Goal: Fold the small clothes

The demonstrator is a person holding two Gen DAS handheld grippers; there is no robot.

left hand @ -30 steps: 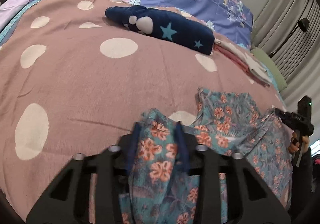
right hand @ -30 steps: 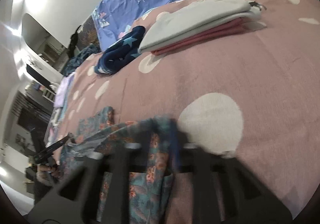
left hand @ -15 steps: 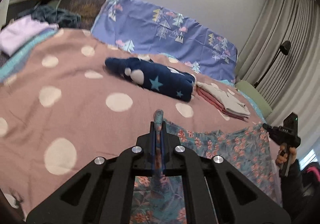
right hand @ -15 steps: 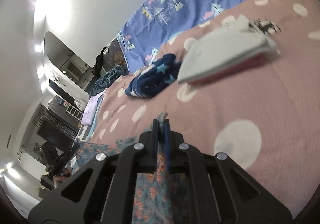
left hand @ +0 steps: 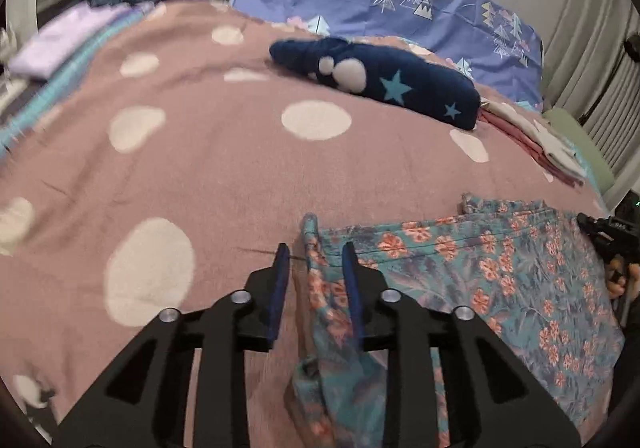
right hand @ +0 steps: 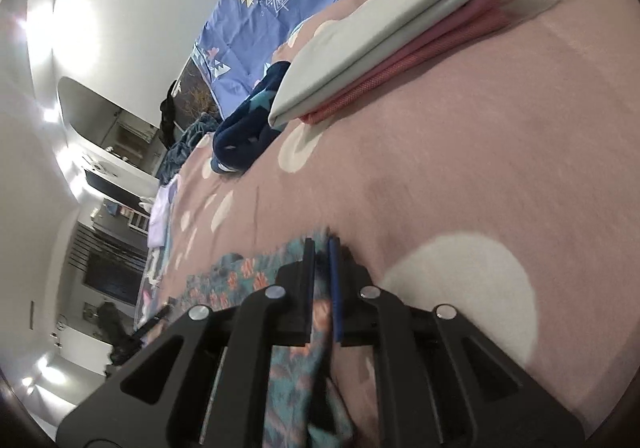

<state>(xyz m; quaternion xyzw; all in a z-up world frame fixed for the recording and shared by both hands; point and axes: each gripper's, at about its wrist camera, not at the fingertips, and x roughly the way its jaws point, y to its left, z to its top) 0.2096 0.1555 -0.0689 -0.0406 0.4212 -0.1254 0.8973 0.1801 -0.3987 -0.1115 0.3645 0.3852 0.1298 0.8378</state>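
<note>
A teal floral garment lies spread on the pink polka-dot bedspread. My left gripper is open, its jaws astride the garment's left corner, which lies loose between them. In the right wrist view the right gripper has a narrow gap between its jaws, with the floral garment between them, low on the bed. The right gripper also shows at the right edge of the left wrist view.
A folded navy star-print garment lies farther back on the bed. A stack of folded grey and pink clothes sits beyond the right gripper. A blue patterned pillow is at the head. Lilac clothes lie at the far left.
Both grippers came down with the garment onto the bed. The left gripper, shut on the corner half a second ago, has opened. The right jaws have parted slightly.
</note>
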